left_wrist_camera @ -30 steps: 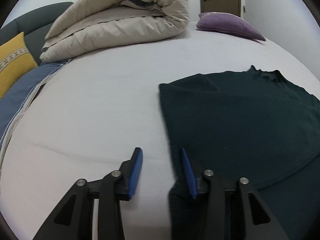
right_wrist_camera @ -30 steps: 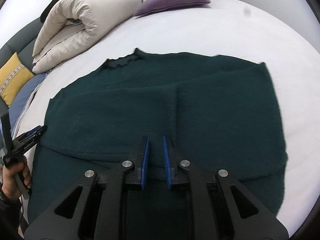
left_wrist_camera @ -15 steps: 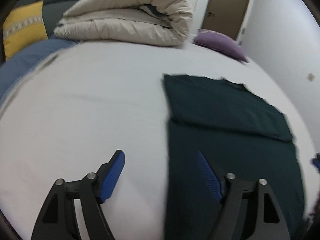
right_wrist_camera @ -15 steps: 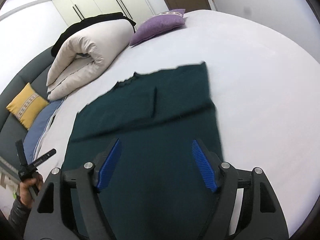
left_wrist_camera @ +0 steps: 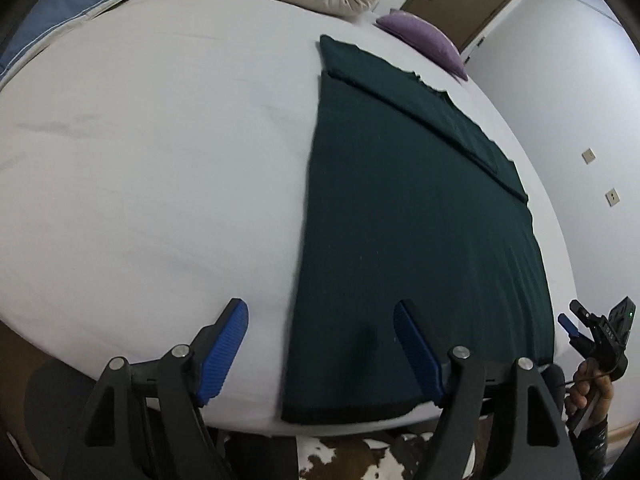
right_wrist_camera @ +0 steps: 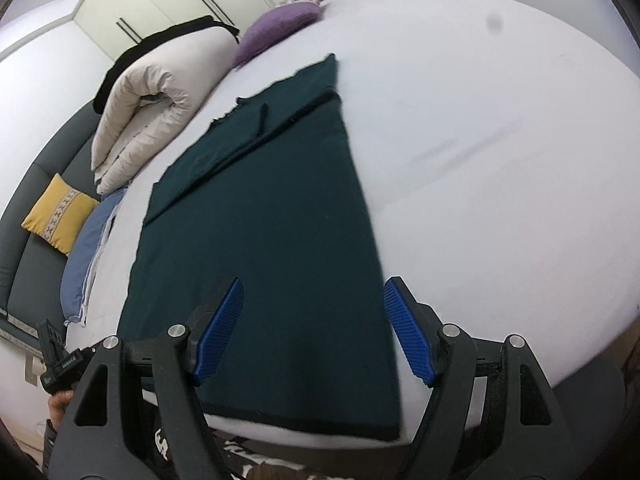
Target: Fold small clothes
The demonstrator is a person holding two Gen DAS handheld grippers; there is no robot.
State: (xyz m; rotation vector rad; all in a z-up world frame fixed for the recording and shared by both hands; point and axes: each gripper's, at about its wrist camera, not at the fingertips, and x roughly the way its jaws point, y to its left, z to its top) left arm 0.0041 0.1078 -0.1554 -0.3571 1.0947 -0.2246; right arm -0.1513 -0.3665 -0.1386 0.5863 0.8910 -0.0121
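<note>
A: What does each camera catch that the other misses?

B: The right wrist view shows a yellow cushion (right_wrist_camera: 60, 216) and wardrobe doors (right_wrist_camera: 168, 4); the left wrist view shows a door (left_wrist_camera: 464, 0) and wall sockets (left_wrist_camera: 588, 155).

A: And the claws?

B: The left claw (left_wrist_camera: 320, 352) and right claw (right_wrist_camera: 314, 330) both stand wide, holding nothing, hovering over the near hem.

A: Where's the garment?

B: The dark green sweater (left_wrist_camera: 400, 216) lies flat on the white bed (left_wrist_camera: 140, 160), sleeves folded in. Its long axis runs from the near bed edge away toward the purple pillow (left_wrist_camera: 424, 36), neckline at the far end.
</note>
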